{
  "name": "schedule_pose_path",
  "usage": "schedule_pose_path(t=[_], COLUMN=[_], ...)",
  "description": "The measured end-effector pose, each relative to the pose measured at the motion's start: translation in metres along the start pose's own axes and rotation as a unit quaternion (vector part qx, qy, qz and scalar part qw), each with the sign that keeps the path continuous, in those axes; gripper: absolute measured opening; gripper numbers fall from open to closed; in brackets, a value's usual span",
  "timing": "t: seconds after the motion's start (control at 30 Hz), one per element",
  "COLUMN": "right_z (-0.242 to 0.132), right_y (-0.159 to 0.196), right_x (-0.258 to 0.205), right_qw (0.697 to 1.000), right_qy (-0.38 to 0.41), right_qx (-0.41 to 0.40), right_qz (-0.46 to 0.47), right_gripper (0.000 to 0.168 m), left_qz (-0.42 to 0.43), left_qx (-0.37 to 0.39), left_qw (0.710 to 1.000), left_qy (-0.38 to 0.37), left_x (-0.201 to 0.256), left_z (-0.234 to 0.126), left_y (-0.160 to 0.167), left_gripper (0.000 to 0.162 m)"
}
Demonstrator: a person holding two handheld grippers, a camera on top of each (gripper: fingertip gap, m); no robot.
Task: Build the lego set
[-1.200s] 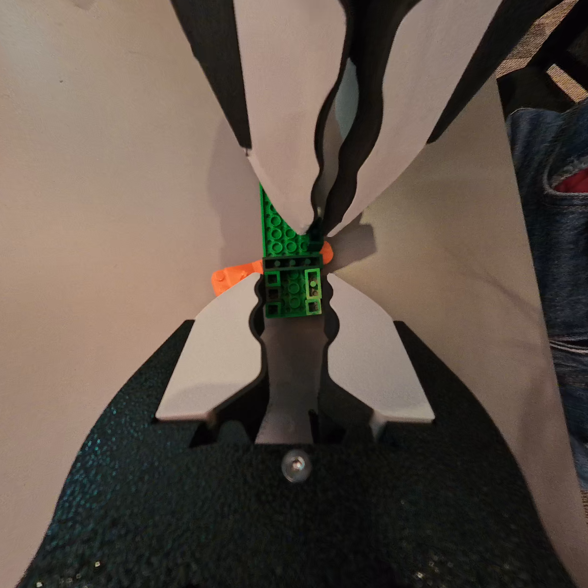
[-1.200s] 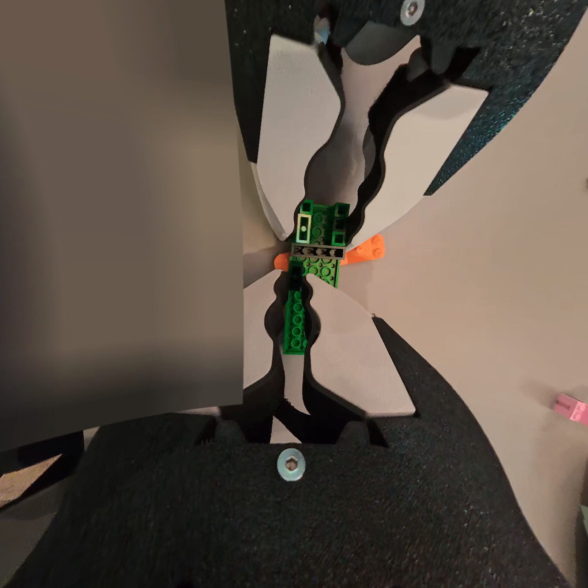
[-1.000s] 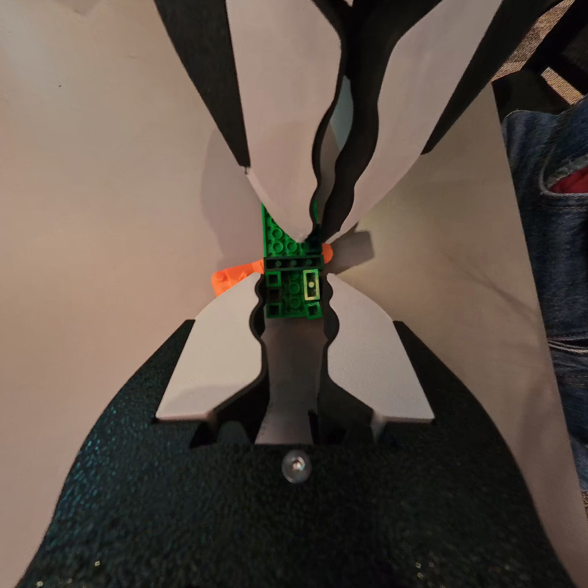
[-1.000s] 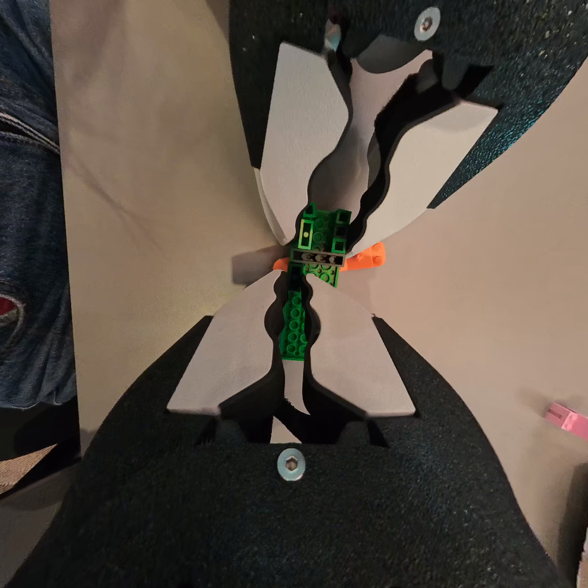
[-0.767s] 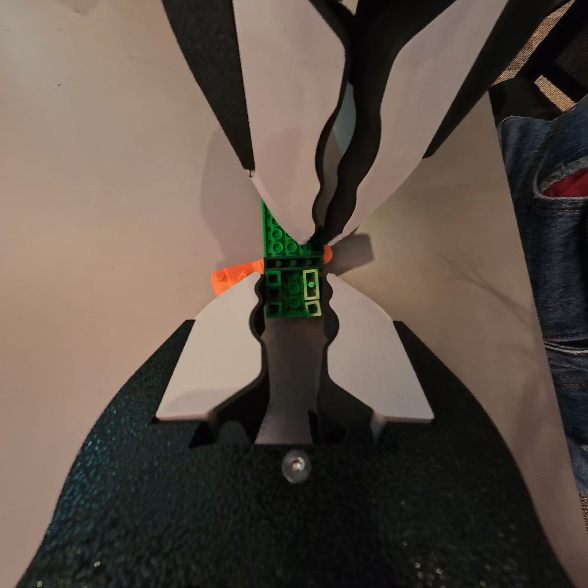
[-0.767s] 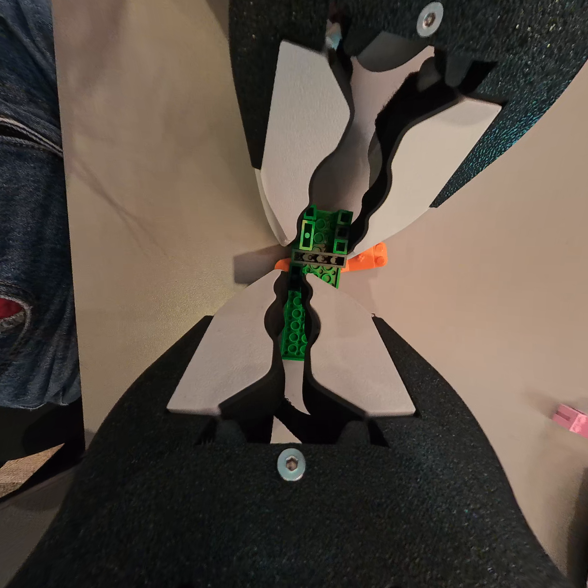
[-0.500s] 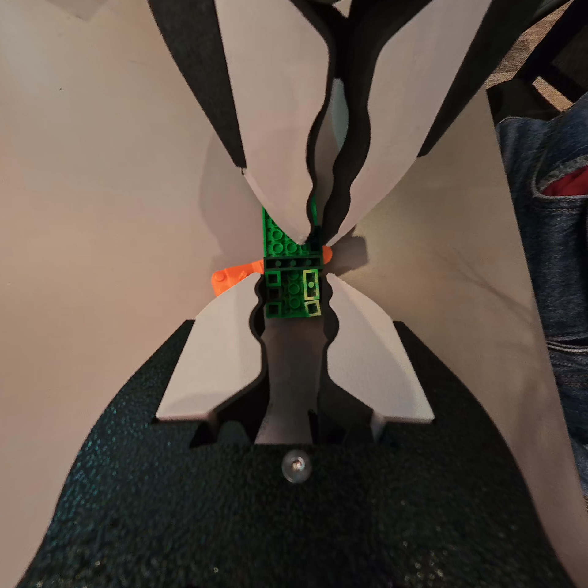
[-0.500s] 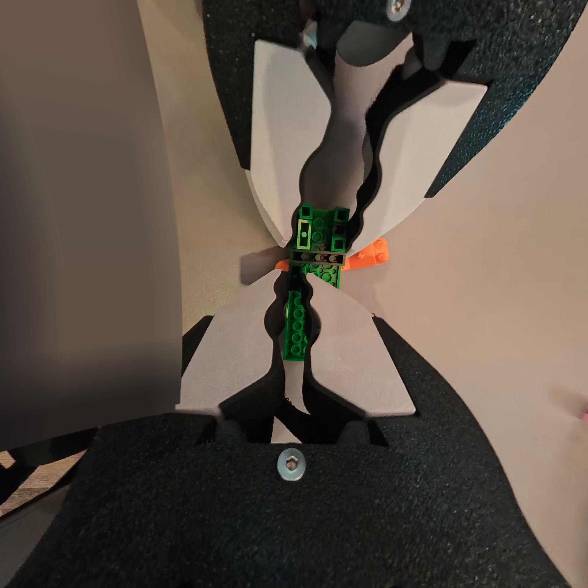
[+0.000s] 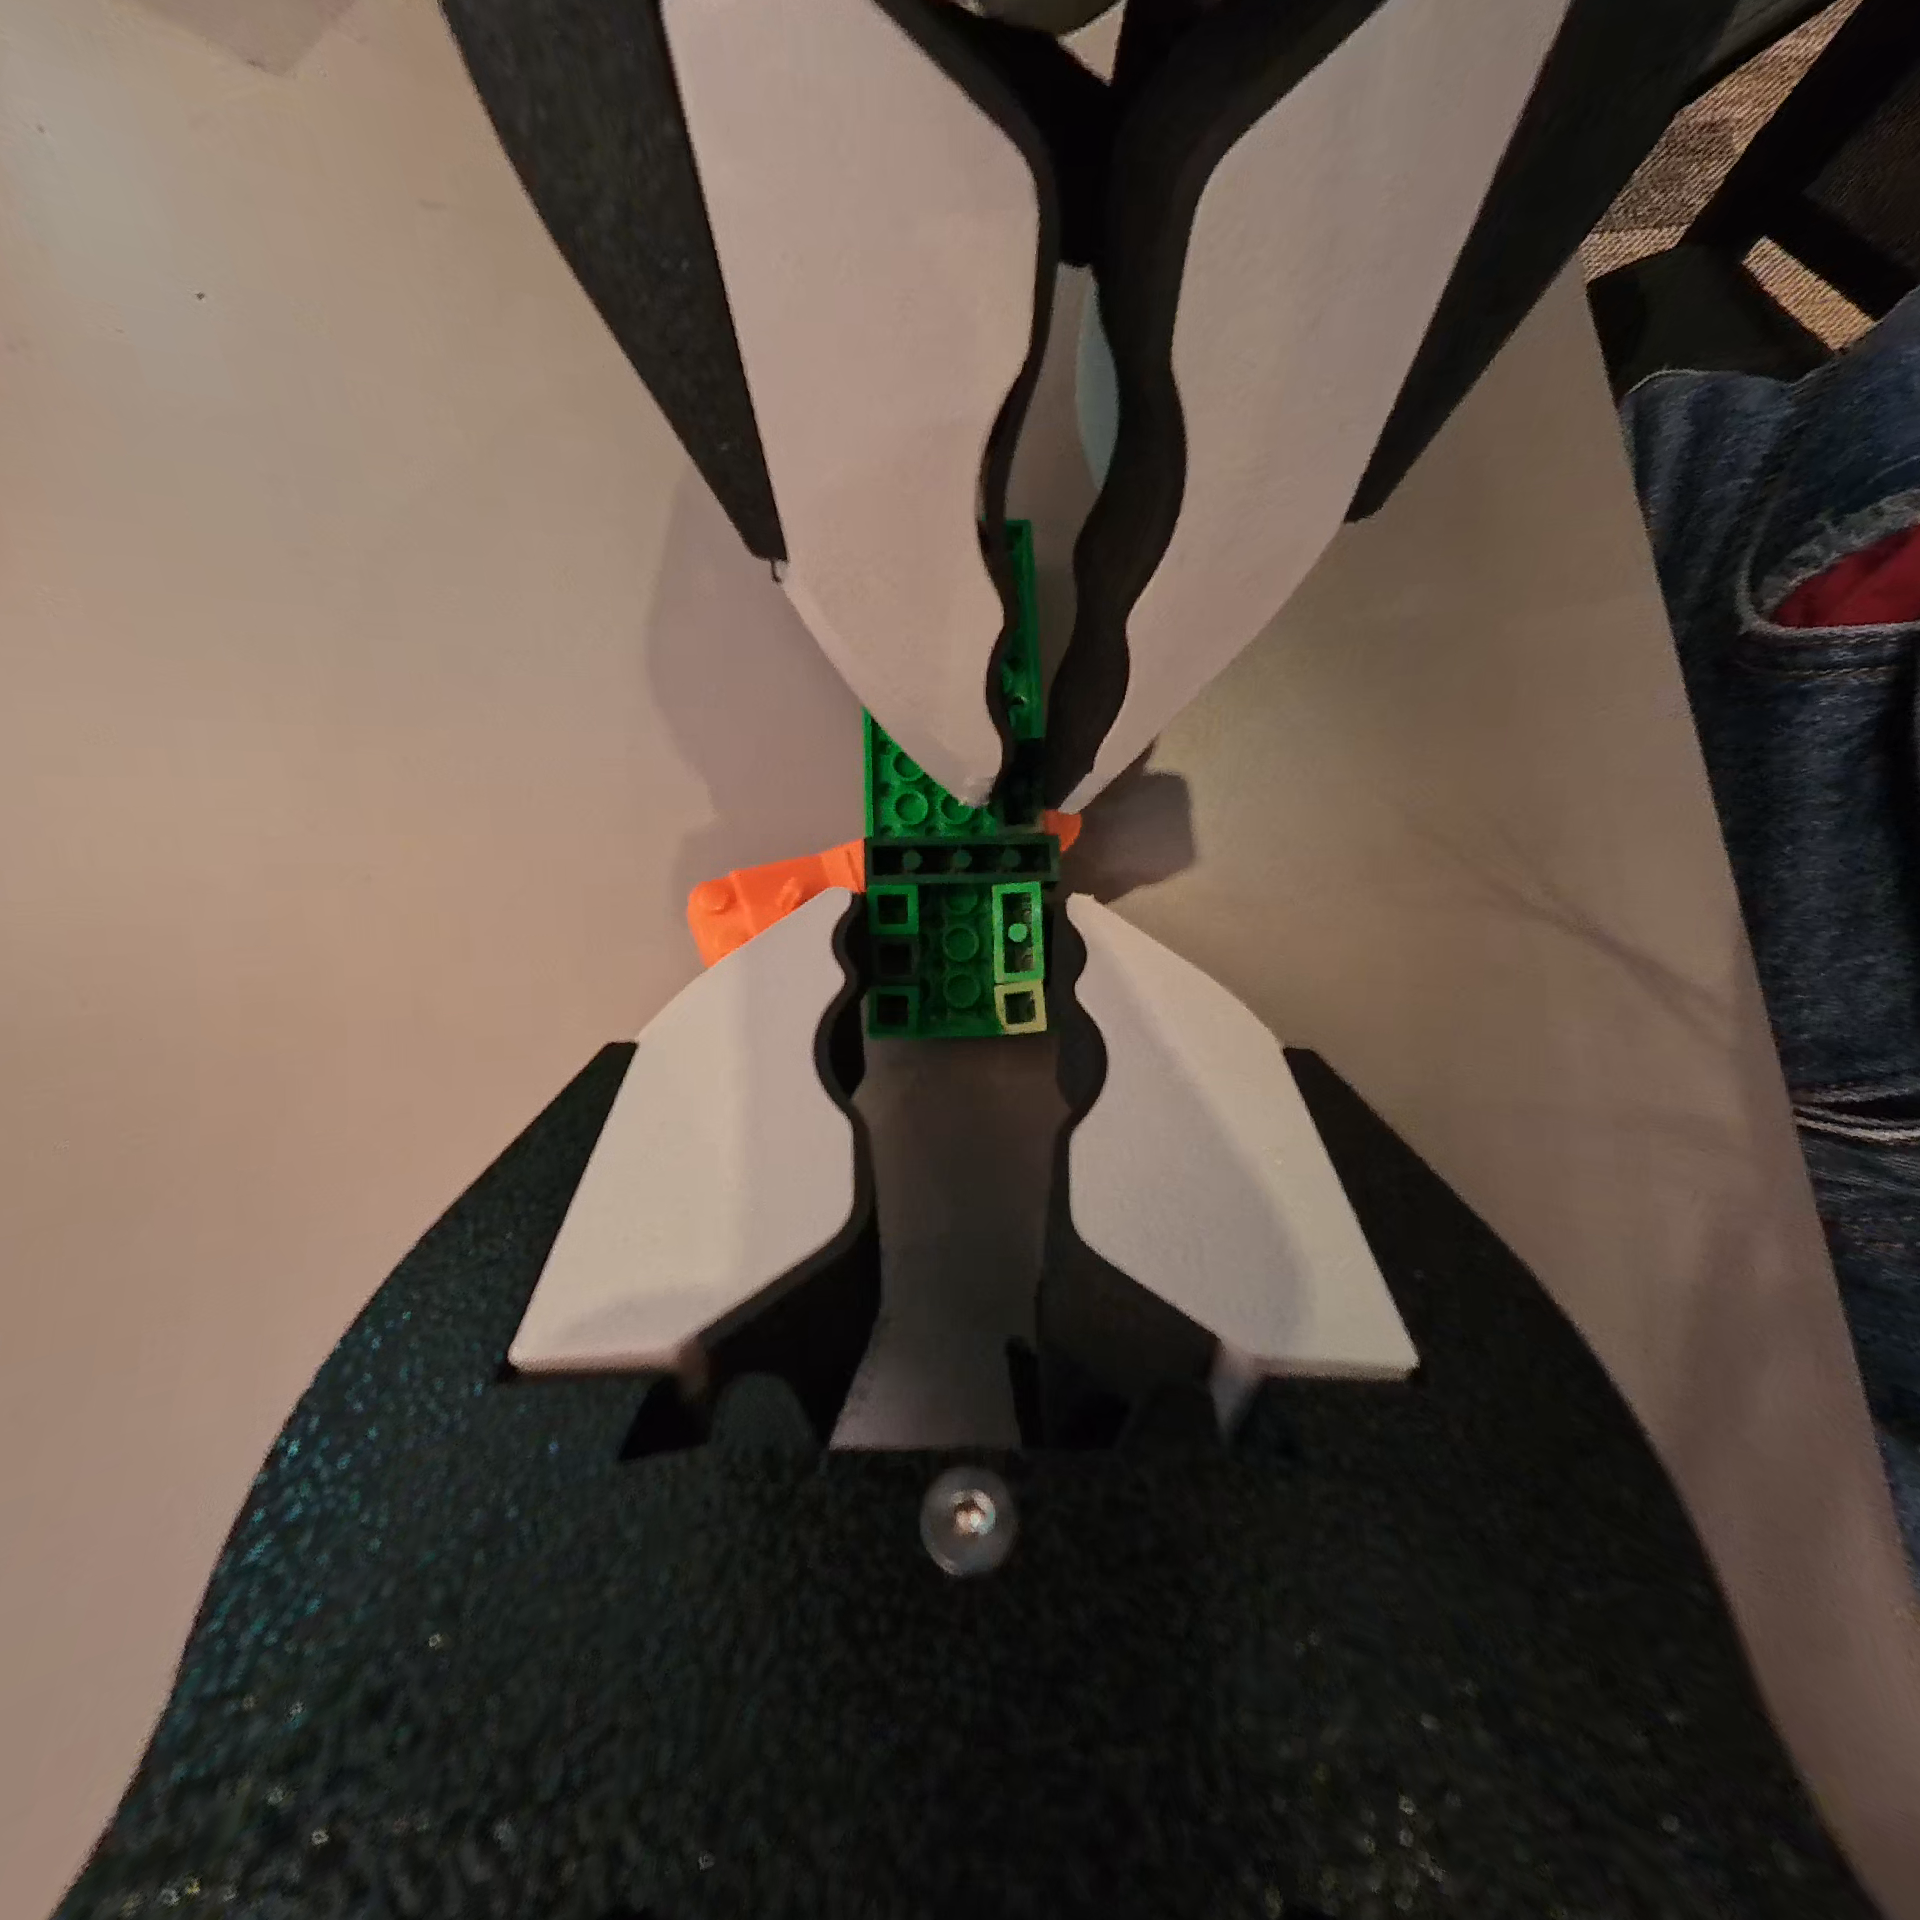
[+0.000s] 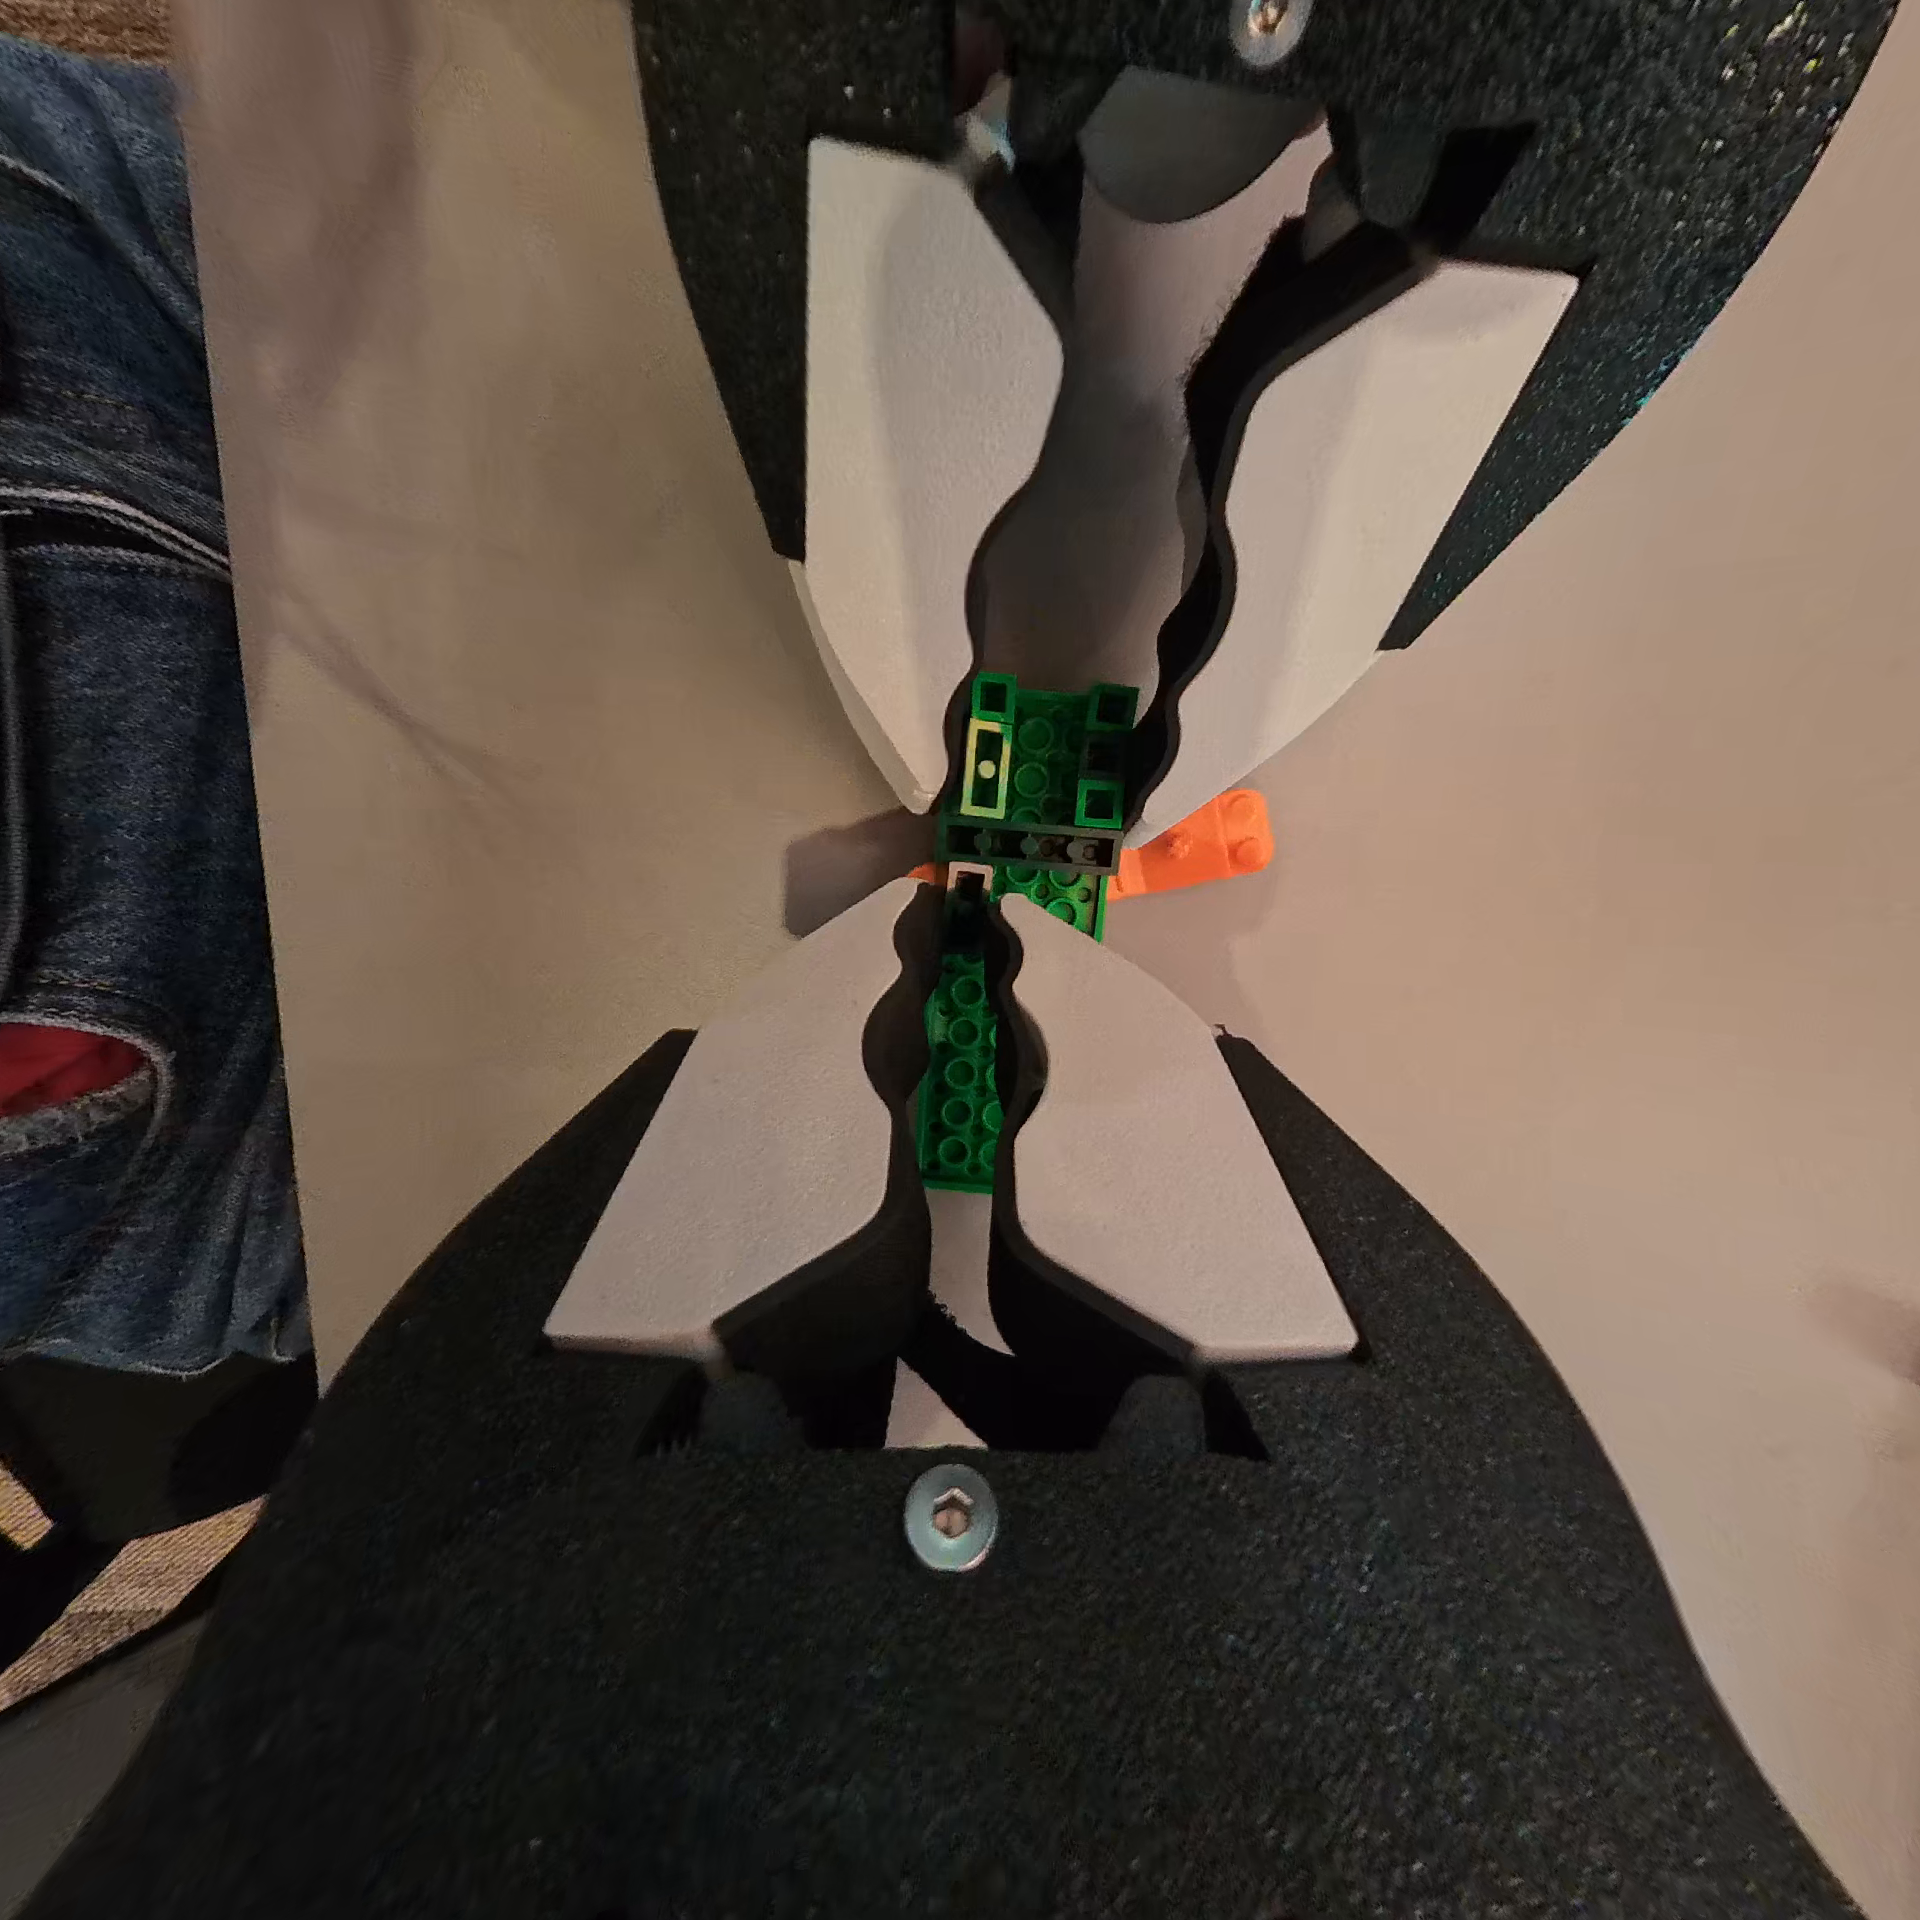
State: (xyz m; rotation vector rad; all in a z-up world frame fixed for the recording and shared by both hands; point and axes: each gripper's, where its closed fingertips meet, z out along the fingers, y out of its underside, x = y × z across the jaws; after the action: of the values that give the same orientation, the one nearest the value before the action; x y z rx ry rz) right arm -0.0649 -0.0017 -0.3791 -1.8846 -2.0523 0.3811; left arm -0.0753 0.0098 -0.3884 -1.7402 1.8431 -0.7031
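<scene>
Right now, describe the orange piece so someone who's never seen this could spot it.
Find the two grippers meeting tip to tip over the pale table. Between them sits the green lego build, crossed by a dark bar. The orange piece juts sideways from under that bar, the only orange thing there.

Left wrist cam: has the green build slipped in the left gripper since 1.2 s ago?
No. The green build sits at the same spot between the left gripper's jaws, and its orange piece still pokes out beside the same jaw.
</scene>
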Motion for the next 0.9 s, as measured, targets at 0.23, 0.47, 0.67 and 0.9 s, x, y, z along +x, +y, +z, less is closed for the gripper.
schedule_pose_path(t=[0.23, 0.47, 0.67, 0.9], right_z=[0.0005, 0.0007, 0.0006, 0.0013], right_y=[0.0001, 0.0004, -0.0004, -0.0009], right_x=[0.0002, 0.0001, 0.0001, -0.0012], right_qw=[0.998, 0.992, 0.993, 0.995], right_qy=[0.045, 0.093, 0.105, 0.091], right_qx=[0.006, -0.015, 0.011, 0.034], right_qz=[-0.031, -0.087, -0.049, -0.015], right_gripper=[0.008, 0.008, 0.008, 0.02], left_qz=[-0.003, -0.004, -0.007, -0.004], left_qx=[0.002, 0.002, 0.009, 0.015], left_qw=[1.0, 1.0, 1.0, 1.0], left_qy=[0.002, 0.001, 0.002, 0.001], left_x=[0.0005, 0.0008, 0.0009, 0.0015], left_z=[-0.0001, -0.0001, -0.0003, -0.0002], left_y=[0.0001, 0.0004, 0.0003, -0.0005], left_gripper=[0.032, 0.032, 0.032, 0.033])
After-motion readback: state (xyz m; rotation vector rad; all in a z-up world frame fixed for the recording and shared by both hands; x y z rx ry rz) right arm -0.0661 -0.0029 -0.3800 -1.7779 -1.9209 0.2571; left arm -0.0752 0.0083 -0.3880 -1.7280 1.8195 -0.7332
